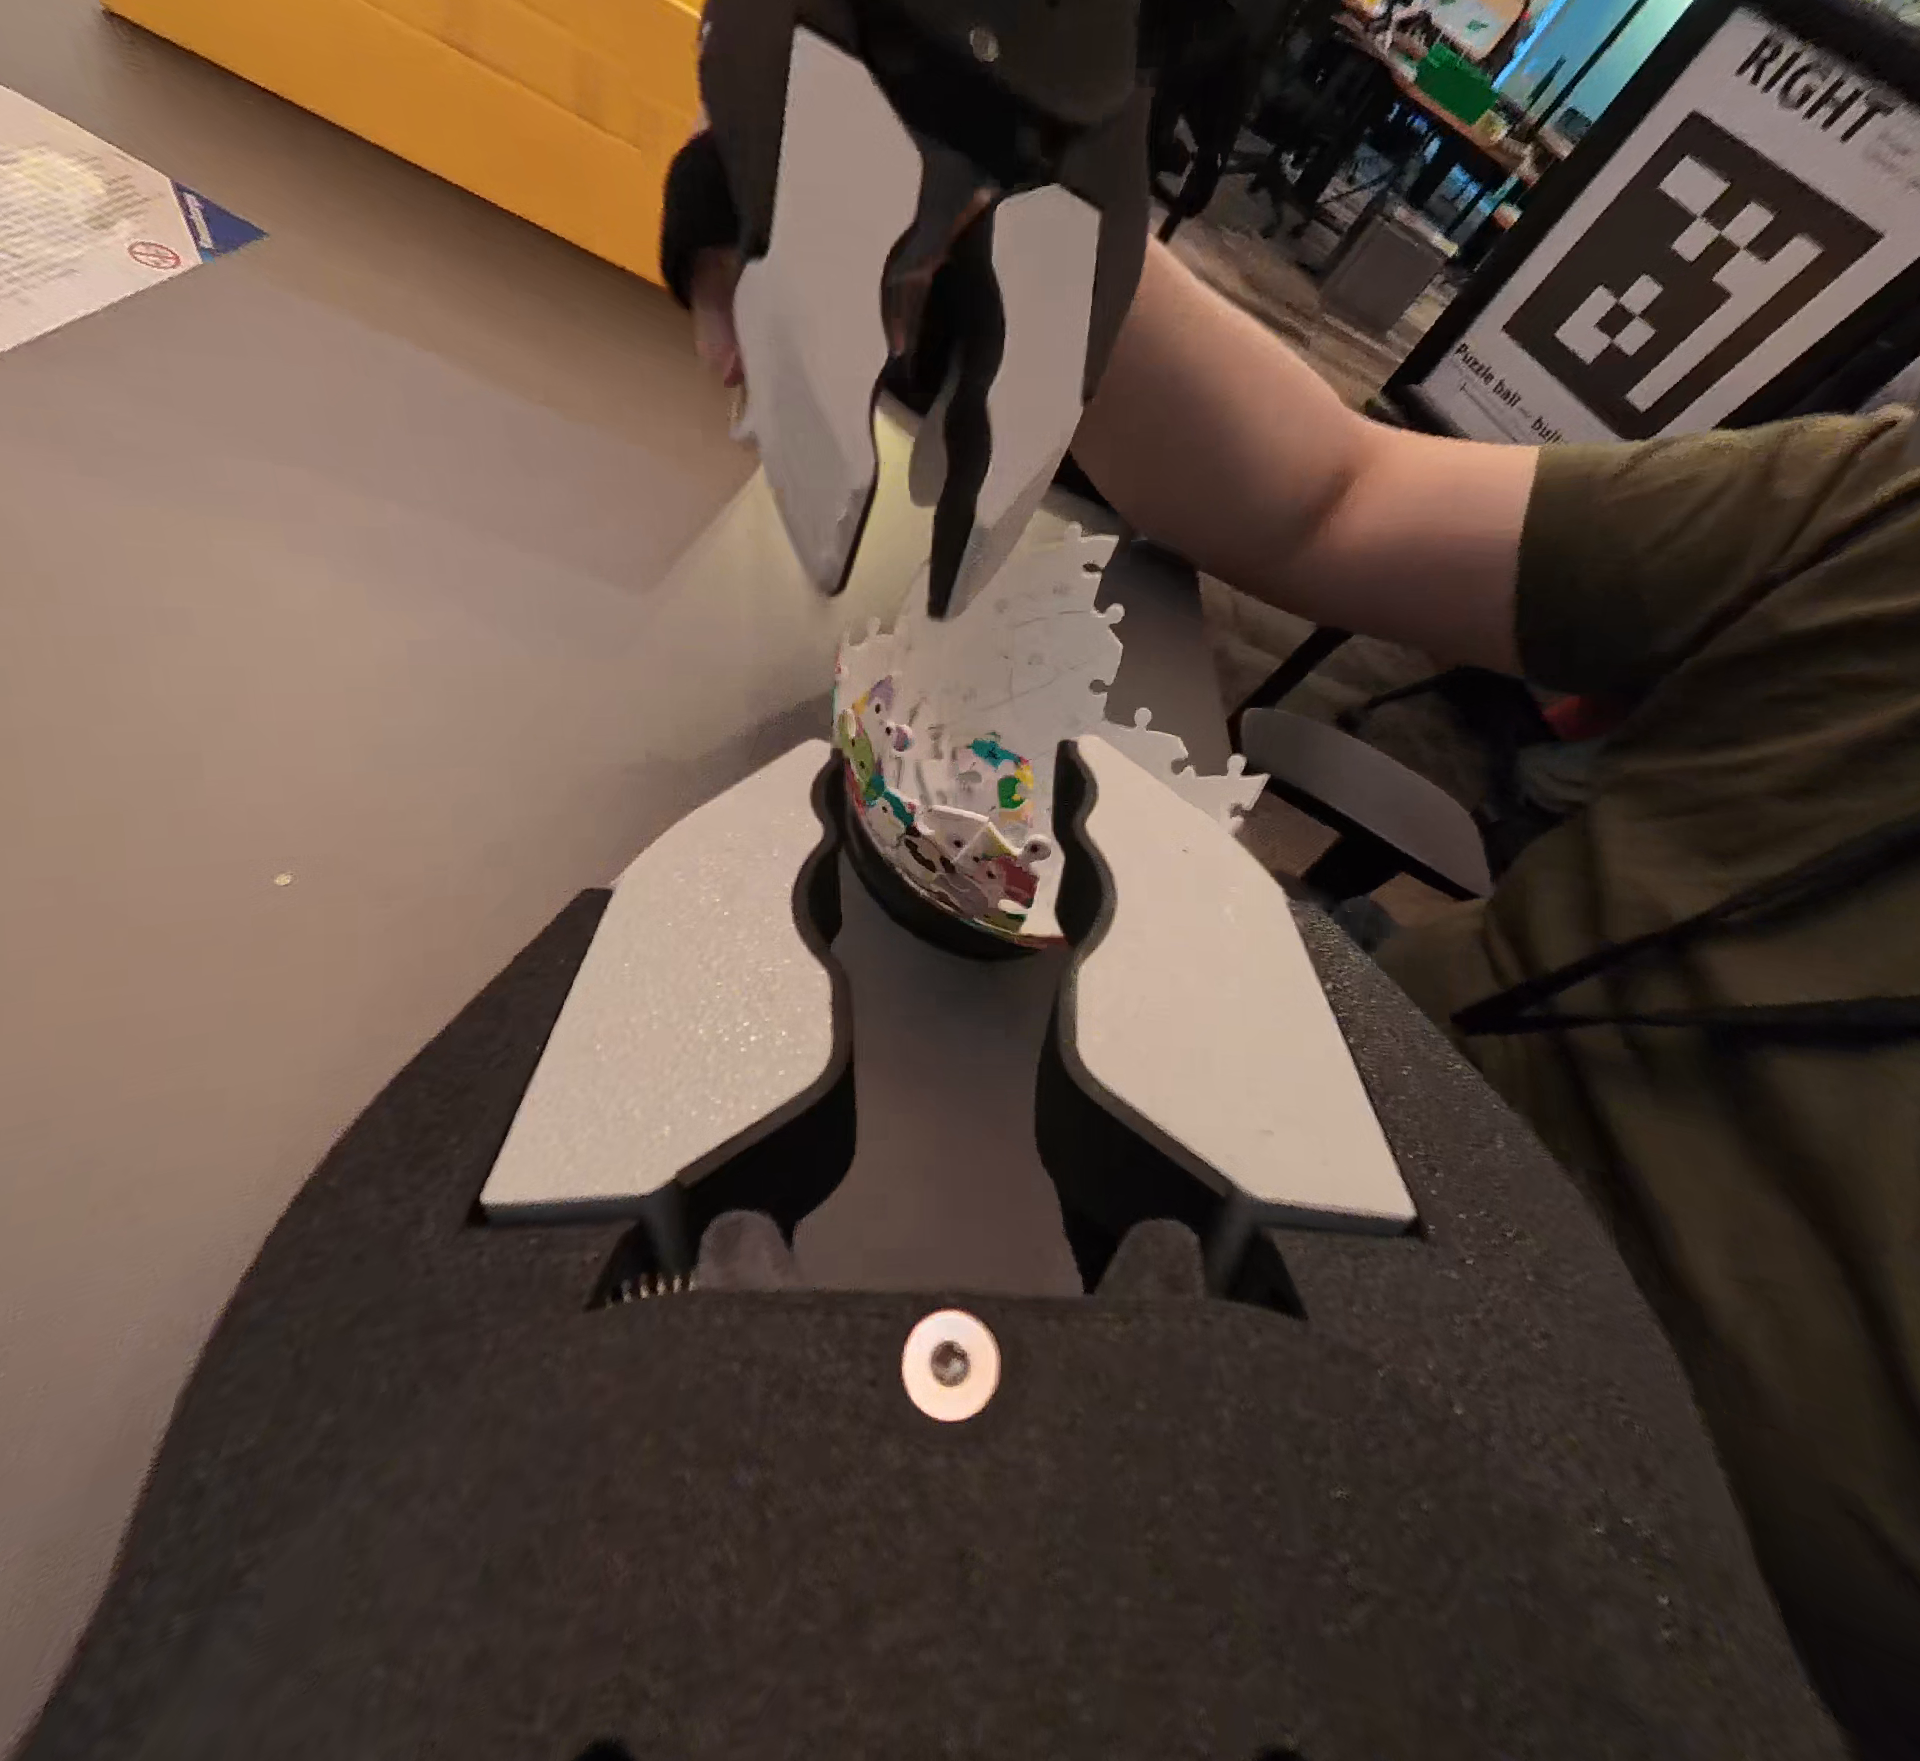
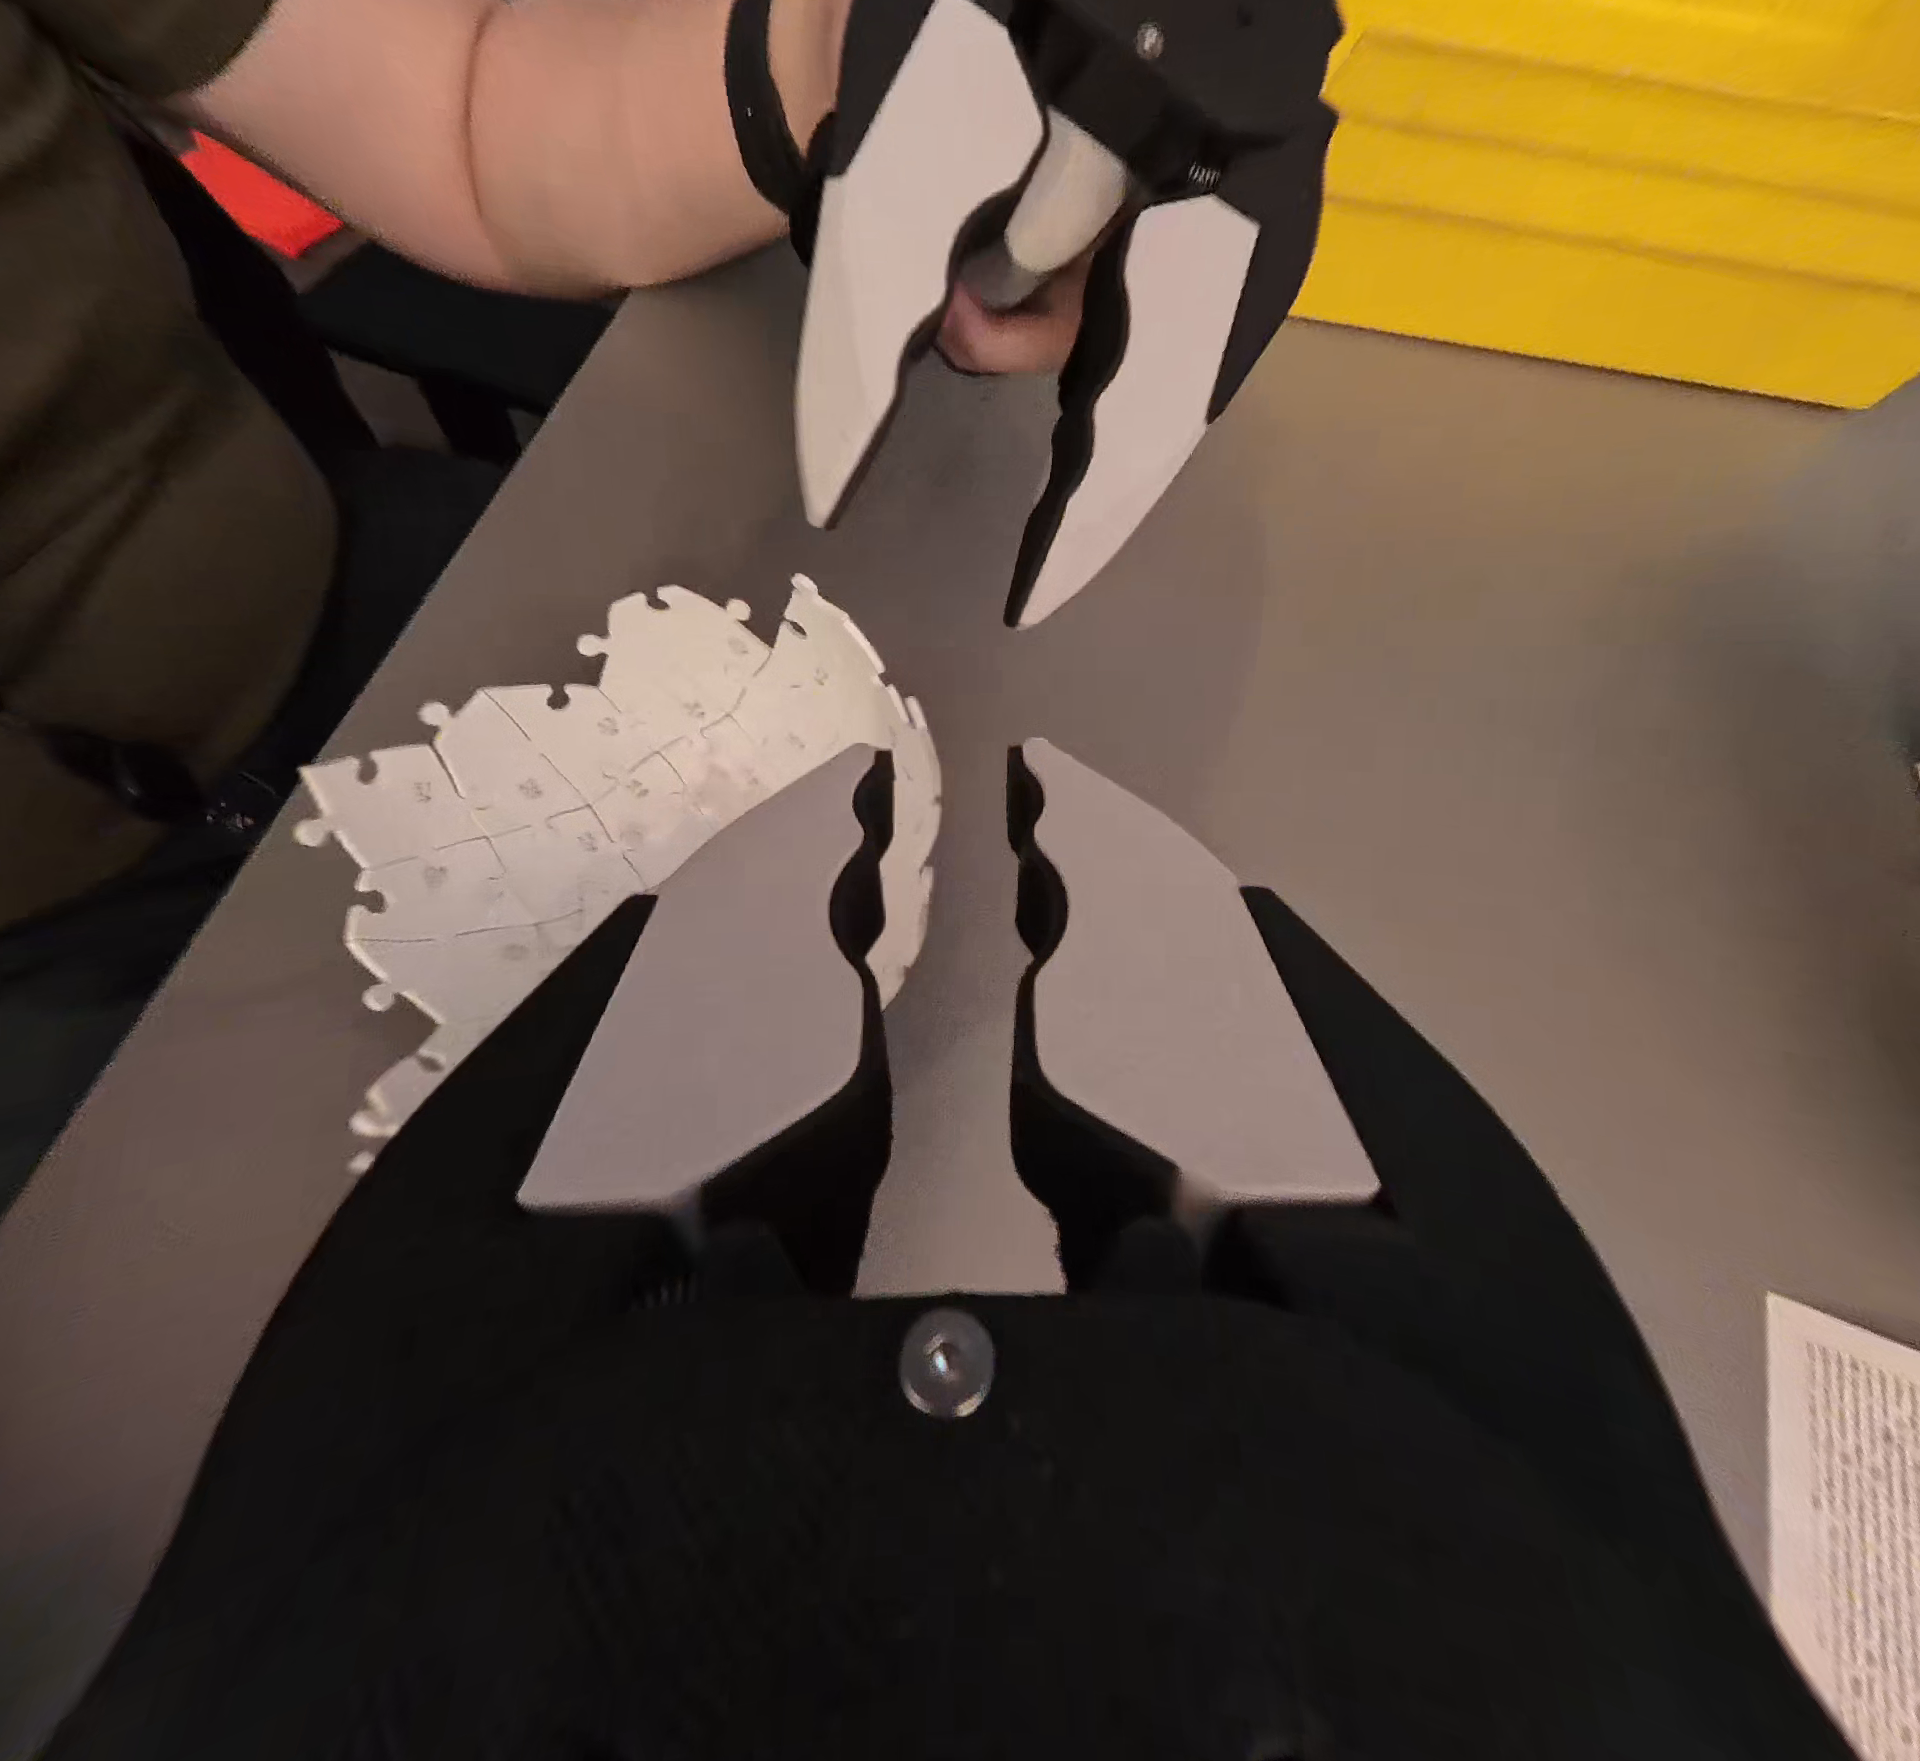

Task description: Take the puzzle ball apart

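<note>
**State.** The ball [image 2: 582, 818] is already a partial shell, white inside and printed outside. It rests on the counter [image 2: 1351, 672] near the edge closest to the person. Its open, toothed rim is turned up and toward the right claw [image 2: 951, 750].

**Claws.** Both sets of fingers stand apart and neither grips anything.
- In the right wrist view, the left claw [image 2: 920, 568] hangs above bare counter, past the shell and apart from it.
- In the left wrist view, the printed wall shows in the gap of the left claw [image 1: 951, 761]. It lies ahead of the fingertips, not between them.

**Governing relation.**
- The shell lies to the left of the right claw's centreline.
- The left finger of that claw overlaps the near rim, and a thin strip of rim shows just inside the gap beside it. Whether the two touch cannot be told.
- The left wrist view shows the right claw [image 1: 888, 594] tips down, directly over the rim's top edge.
- The right claw is therefore judged the nearer one.

**Next move (judgement).**
- Shift the right claw slightly to its left, so that the rim wall sits fully between the fingers, then close on an edge piece.
- The left claw would need to brace the printed wall first. The light shell will probably slide or tip otherwise.
</note>
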A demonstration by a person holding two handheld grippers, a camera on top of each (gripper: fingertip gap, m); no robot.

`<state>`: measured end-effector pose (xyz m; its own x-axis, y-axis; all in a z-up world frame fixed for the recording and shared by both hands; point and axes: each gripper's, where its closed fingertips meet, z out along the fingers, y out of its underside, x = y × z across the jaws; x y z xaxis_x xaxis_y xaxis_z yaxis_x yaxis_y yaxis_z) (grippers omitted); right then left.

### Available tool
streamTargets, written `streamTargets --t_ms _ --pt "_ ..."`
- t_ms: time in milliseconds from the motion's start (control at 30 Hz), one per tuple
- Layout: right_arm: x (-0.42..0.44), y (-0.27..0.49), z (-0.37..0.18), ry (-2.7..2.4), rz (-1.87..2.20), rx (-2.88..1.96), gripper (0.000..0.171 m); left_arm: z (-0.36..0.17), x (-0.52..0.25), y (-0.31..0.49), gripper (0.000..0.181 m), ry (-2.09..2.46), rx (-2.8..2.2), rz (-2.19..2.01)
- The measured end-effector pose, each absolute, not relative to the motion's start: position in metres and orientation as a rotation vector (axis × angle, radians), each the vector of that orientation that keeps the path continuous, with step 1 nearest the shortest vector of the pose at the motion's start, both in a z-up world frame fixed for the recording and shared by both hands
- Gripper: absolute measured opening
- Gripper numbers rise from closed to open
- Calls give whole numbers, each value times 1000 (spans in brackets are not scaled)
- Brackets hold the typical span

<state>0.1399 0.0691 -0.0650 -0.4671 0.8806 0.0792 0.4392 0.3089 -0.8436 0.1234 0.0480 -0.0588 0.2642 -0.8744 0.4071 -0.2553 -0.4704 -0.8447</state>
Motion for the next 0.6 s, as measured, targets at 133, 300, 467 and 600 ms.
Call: streamTargets --t_ms 133,300,467,600 --pt "132 58 -76 -2058 1061 -1113 21 -72 127 44 52 1099 -1946 -1088" --pt "129 57 -87 -2088 972 -1131 5 -81 142 36 42 1089 -2041 -1079" --pt "135 63 -90 -2066 928 -1223 4 -95 143 43 24 1049 -2163 -943" --pt "141 67 -86 -2036 861 -1233 3 -102 138 56 24 1047 -2228 -783"
